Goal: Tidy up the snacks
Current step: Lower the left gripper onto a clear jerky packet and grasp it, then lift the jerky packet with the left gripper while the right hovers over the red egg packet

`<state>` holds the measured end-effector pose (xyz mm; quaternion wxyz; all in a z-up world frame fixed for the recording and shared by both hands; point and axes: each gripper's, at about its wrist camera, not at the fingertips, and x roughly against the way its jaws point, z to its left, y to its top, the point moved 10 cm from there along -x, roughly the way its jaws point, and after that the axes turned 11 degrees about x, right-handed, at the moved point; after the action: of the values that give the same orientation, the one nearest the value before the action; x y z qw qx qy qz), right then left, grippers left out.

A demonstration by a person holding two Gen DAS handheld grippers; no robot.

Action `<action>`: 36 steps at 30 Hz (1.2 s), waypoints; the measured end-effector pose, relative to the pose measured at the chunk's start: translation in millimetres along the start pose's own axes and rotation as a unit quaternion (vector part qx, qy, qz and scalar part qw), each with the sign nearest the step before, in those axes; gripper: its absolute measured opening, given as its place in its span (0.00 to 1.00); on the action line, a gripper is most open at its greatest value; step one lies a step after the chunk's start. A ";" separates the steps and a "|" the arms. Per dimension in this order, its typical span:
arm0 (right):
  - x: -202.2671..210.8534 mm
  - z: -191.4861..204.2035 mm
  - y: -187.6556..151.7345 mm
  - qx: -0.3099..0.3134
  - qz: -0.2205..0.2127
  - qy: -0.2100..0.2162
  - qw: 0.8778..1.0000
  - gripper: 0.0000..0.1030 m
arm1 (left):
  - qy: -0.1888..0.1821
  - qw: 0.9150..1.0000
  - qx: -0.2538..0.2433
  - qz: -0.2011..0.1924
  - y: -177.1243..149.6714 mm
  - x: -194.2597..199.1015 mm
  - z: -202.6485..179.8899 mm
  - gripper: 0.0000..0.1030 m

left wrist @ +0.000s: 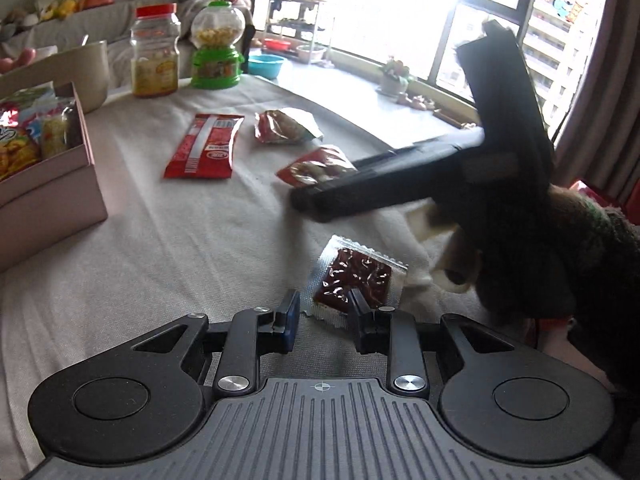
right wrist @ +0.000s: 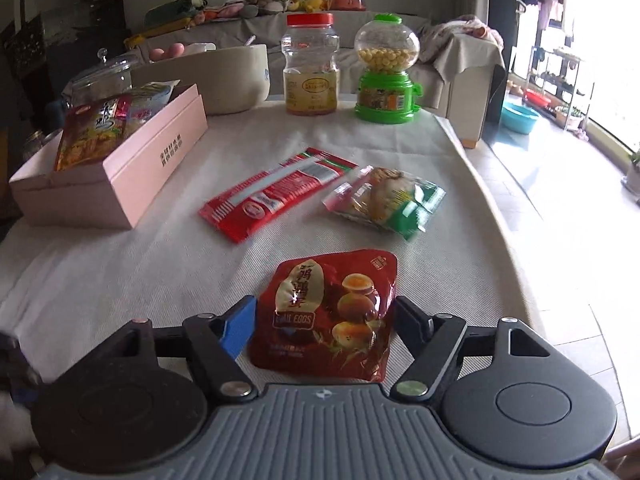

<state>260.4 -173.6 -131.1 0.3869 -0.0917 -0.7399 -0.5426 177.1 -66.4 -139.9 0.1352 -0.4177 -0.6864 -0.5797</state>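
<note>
My left gripper (left wrist: 323,312) is open just above the table, its fingers at the near edge of a clear packet of dark red snack (left wrist: 356,280). My right gripper (right wrist: 325,318) is open around a red quail-egg pouch (right wrist: 328,312) that lies flat on the cloth; the pouch also shows in the left wrist view (left wrist: 316,165), partly hidden by the right gripper's body. A long red packet (right wrist: 276,192) (left wrist: 204,146) and a red-green pouch (right wrist: 386,200) (left wrist: 286,126) lie mid-table. A pink box (right wrist: 132,176) (left wrist: 52,196) at the left holds several snack packets.
A red-lidded jar (right wrist: 311,64), a green candy dispenser (right wrist: 387,70) and a beige bowl (right wrist: 228,80) stand at the table's far side. A glass jar (right wrist: 102,76) is behind the box. The table's right edge drops to the floor by the window.
</note>
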 end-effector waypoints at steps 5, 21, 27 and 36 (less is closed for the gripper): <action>32.4 -16.8 -29.7 -0.010 -0.016 -0.009 1.000 0.73 | -0.019 0.999 -0.030 -0.005 1.9 2.4 -14.8 0.30; 40.5 -32.0 -39.5 -0.069 -0.047 0.012 0.996 0.80 | 0.020 0.995 -0.097 0.002 2.8 -14.6 -31.1 0.31; 42.0 -33.7 -40.8 -0.078 -0.052 0.020 0.995 0.81 | 0.007 0.993 -0.121 -0.005 14.8 -21.4 -42.6 0.31; 42.1 -33.2 -41.1 -0.080 -0.054 0.018 0.995 0.81 | 0.018 0.985 -0.169 -0.003 7.6 -36.5 -43.9 0.35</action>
<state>224.5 -230.8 -129.2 0.3616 -0.0730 -0.6910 -0.6216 191.9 -121.7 -146.3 0.0731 -0.4219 -0.5771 -0.6954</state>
